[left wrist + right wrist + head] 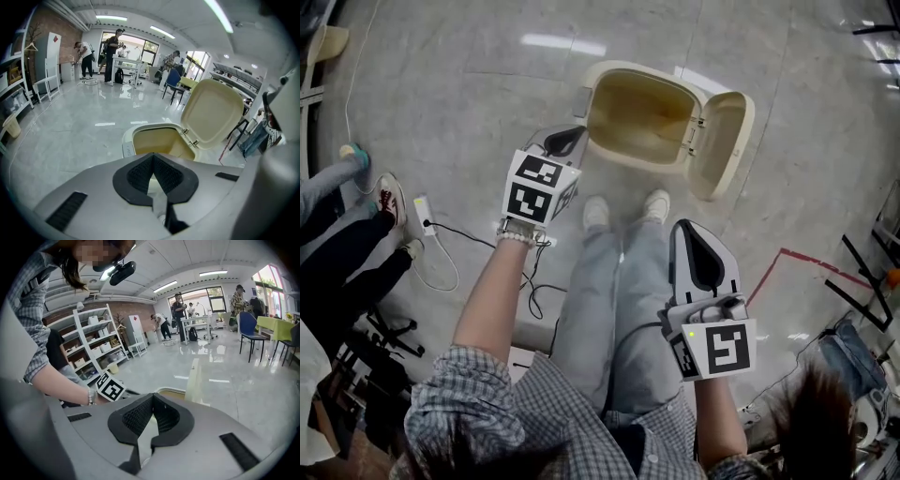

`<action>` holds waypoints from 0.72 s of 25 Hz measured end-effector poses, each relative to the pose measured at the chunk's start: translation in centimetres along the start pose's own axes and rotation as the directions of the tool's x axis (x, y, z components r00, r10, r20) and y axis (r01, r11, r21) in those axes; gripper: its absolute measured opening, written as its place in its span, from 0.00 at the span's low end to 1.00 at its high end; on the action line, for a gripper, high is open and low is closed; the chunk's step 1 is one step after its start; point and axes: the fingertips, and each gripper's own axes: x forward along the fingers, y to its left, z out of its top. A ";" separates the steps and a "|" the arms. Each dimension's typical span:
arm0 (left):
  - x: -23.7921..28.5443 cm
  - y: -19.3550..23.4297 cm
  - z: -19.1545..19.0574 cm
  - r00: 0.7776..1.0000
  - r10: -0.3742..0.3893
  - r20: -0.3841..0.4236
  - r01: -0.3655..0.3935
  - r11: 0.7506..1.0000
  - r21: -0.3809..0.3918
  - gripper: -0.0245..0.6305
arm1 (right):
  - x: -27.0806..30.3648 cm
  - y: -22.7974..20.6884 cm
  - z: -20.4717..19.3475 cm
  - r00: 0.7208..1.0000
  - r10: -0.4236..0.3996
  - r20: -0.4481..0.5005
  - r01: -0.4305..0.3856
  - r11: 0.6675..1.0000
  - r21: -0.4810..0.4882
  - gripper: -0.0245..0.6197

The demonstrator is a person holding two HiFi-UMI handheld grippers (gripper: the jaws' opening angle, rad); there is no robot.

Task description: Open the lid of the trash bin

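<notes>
A cream trash bin [602, 94] stands on the floor in front of the person's feet. Its lid [722, 141] is swung open to the right on its hinges, and the inside shows. My left gripper [565, 141] hovers just left of the bin's rim, jaws shut and empty. In the left gripper view the gripper [152, 157] points at the open bin [140, 132] and its raised lid [213, 115]. My right gripper [686, 227] hangs above the person's right leg, shut and empty, short of the lid. In the right gripper view the gripper [152, 397] faces the lid [193, 378] edge-on.
Seated people's legs and shoes [389, 202] are at the left, beside a white power adapter [425, 214] with cables. Red floor tape [787, 258] and a black frame [862, 281] lie to the right. Shelving [101, 348] stands behind.
</notes>
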 end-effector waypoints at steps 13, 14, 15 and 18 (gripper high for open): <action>-9.0 -4.1 4.5 0.995 0.038 0.095 -0.034 0.998 -0.050 0.04 | -4.8 -2.0 6.0 0.996 -0.030 0.085 0.034 0.998 -0.052 0.06; -9.6 -4.4 5.1 0.994 0.040 0.102 -0.035 0.999 -0.042 0.04 | -5.1 -2.1 6.4 0.995 -0.032 0.090 0.037 0.998 -0.054 0.07; -10.3 -4.7 5.6 0.993 0.041 0.110 -0.037 0.999 -0.035 0.04 | -5.4 -2.2 6.8 0.995 -0.034 0.094 0.039 0.998 -0.056 0.06; -12.8 -5.6 7.5 0.989 0.043 0.140 -0.040 0.999 -0.022 0.04 | -6.7 -2.1 8.2 0.994 -0.042 0.104 0.049 0.997 -0.064 0.06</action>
